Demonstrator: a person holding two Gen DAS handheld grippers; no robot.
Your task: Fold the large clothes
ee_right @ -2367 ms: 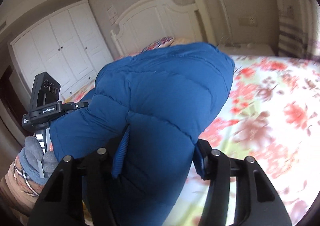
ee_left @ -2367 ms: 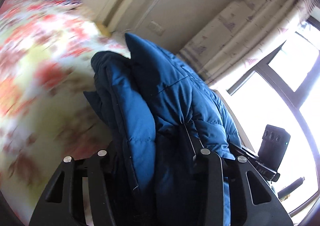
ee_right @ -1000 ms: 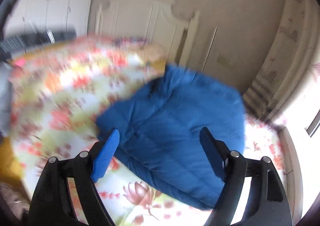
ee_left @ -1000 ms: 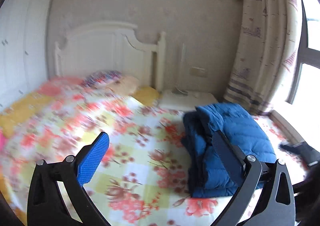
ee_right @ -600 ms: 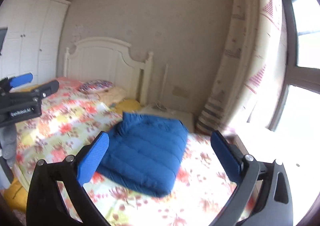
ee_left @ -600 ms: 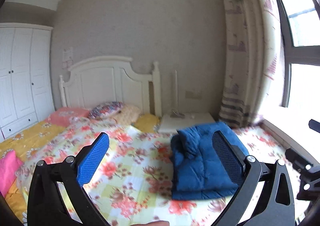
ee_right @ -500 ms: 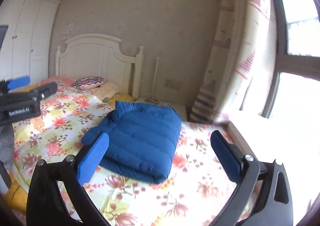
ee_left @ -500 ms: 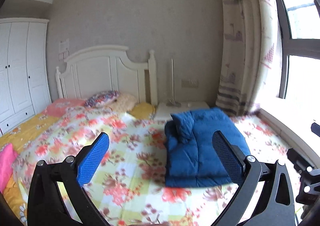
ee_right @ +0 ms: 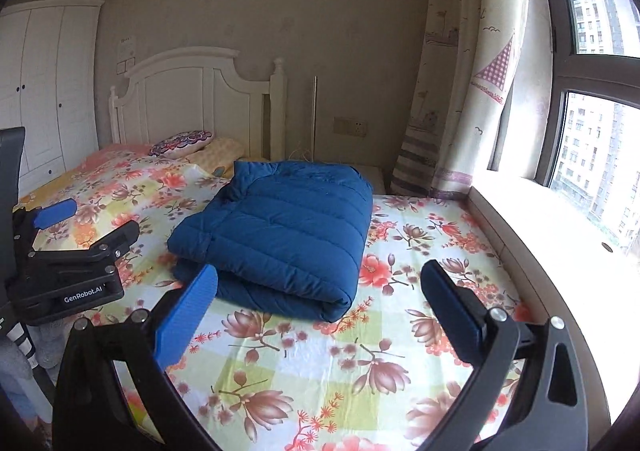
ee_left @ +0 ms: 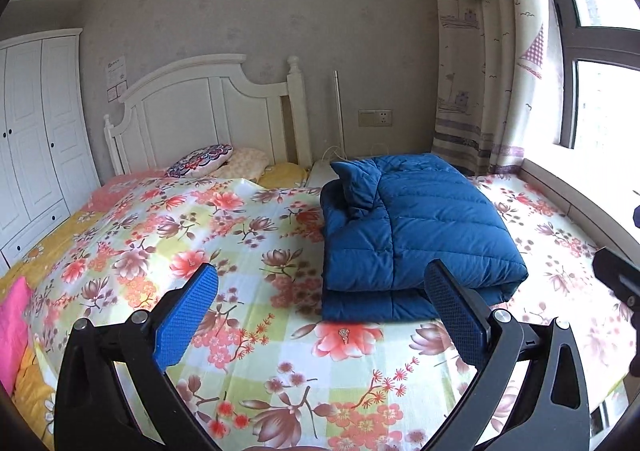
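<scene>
A folded blue puffer jacket (ee_left: 412, 235) lies on the floral bedsheet (ee_left: 256, 347), right of the bed's middle. In the right wrist view the same jacket (ee_right: 280, 227) sits as a thick bundle, its rounded fold facing me. My left gripper (ee_left: 320, 315) is open over the sheet, short of the jacket, with nothing between its blue pads. My right gripper (ee_right: 318, 311) is open too, just in front of the jacket's near edge and apart from it. The left gripper's black body (ee_right: 68, 275) shows at the left of the right wrist view.
A white headboard (ee_left: 200, 111) and pillows (ee_left: 200, 165) stand at the far end. A white wardrobe (ee_left: 36, 139) is at the left. A curtain (ee_left: 480, 51), window and pale sill (ee_right: 560, 227) run along the right. A pink cushion (ee_left: 12, 331) lies at the near left.
Both grippers let go of the jacket and drew back from it. It now lies folded on the bed, farther away in both views. The views have steadied and levelled.
</scene>
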